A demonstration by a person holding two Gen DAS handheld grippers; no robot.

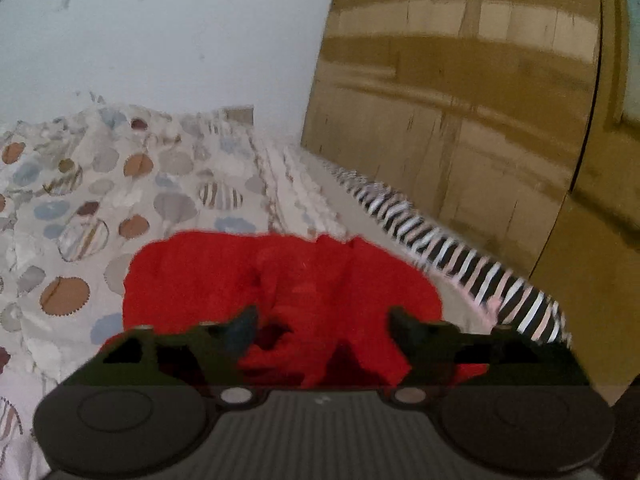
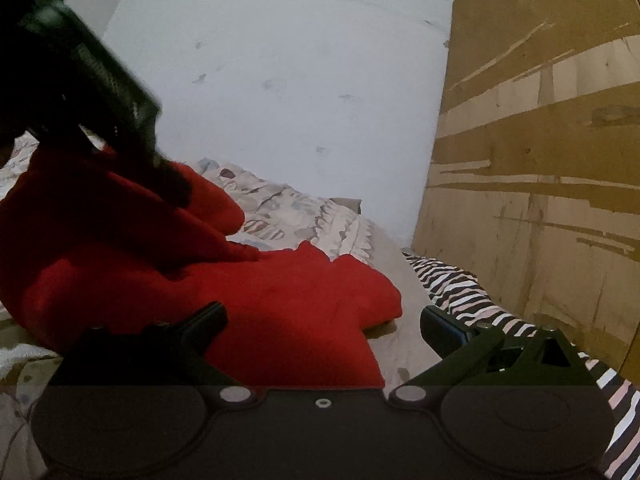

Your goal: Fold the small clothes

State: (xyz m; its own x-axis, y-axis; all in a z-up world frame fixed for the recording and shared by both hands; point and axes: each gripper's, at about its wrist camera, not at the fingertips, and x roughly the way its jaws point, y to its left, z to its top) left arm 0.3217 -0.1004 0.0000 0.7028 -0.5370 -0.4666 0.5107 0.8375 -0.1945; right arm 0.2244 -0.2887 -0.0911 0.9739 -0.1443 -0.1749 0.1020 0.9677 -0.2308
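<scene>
Red garment [image 1: 280, 280] lies on the patterned bedsheet [image 1: 100, 184], near the bed edge where a black-and-white striped cloth [image 1: 460, 248] runs along a cardboard panel [image 1: 460, 100]. Judged from how it lies: partly folded, not finished. From the left wrist view the cloth is gathered into a rounded heap with creases and a bunched ridge down the middle; from the right wrist view one portion [image 2: 120, 208] is raised and doubled over the flatter portion [image 2: 300, 292], with 1 corner poking out toward the striped cloth [image 2: 472, 292]. Edges are not squared, so at least 1 more fold and some smoothing seem left. Whether other clothes wait their turn cannot be told; none shows apart from the striped cloth. Left gripper [image 1: 322, 320]: jaws spread wide, red fabric showing in the gap between them and just under the tips, but the pads do not press on it; looks like a release rather than a grip. In the right wrist view this same tool [image 2: 104, 92] appears as a dark blurred shape above the raised fold, and contact there is too blurred to call. Right gripper [image 2: 322, 320]: jaws spread wide as well, nothing pinched; its left fingertip [image 2: 208, 316] sits over the flat red cloth, its right fingertip [image 2: 444, 328] over bare sheet beside the striped cloth.
</scene>
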